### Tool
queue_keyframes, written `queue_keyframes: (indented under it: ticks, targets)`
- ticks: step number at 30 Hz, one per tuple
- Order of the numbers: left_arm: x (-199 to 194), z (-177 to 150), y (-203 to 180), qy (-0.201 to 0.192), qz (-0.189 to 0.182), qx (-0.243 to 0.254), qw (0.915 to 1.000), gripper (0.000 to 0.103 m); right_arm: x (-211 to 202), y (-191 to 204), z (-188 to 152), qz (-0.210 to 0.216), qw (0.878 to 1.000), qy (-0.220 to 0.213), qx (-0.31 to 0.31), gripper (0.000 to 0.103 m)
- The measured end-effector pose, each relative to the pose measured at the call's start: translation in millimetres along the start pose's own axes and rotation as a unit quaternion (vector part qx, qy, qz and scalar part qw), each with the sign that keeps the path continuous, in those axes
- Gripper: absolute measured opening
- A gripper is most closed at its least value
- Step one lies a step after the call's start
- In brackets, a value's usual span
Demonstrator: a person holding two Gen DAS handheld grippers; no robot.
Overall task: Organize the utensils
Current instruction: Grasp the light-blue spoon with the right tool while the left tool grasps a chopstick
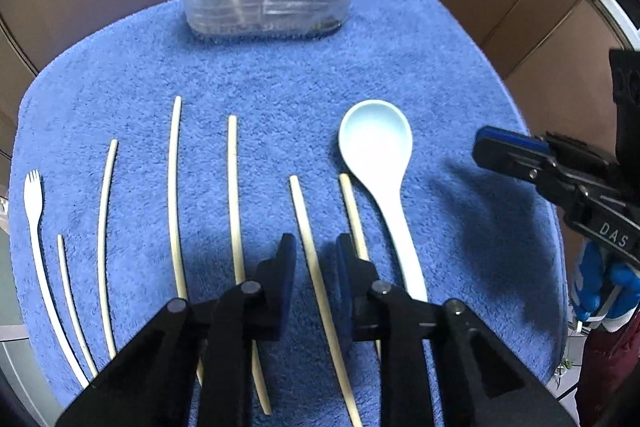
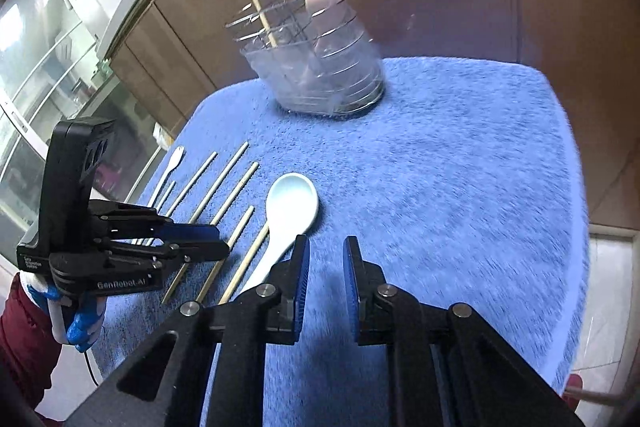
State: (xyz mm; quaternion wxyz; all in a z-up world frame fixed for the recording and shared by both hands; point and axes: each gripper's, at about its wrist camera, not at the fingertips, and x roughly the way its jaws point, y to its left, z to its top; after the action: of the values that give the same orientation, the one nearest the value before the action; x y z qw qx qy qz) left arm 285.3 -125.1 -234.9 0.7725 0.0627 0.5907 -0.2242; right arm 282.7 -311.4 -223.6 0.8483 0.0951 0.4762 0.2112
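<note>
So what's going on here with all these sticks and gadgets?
A person holds a two-finger tool in each hand to sort utensils on a blue towel. The left gripper straddles a chopstick, not yet pinching it. The right gripper hangs empty by the pale spoon. A clear holder already has some utensils.

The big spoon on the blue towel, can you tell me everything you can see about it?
The big spoon is pale blue-white, smooth and looks like plastic. It has a round, deep bowl facing up and a long, slightly curved handle. It lies flat on the fuzzy blue towel, with a wooden chopstick close beside its handle. Nothing is holding it.
</note>
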Motion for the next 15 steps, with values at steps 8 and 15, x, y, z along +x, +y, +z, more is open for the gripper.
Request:
queue_keyframes:
  ticks: [8,15]
  targets:
    - [17.3,20.3,8.1,0.048,-0.004,-0.014,0.9987,0.011,40.9,-1.7,26.1,0.031,0.998,0.049,-0.016,0.017]
    - [23.8,36.8,9.9,0.063,0.003,-0.008,0.998,0.008,64.8,-0.5,37.1,0.041,0.996,0.075,-0.027,0.017]
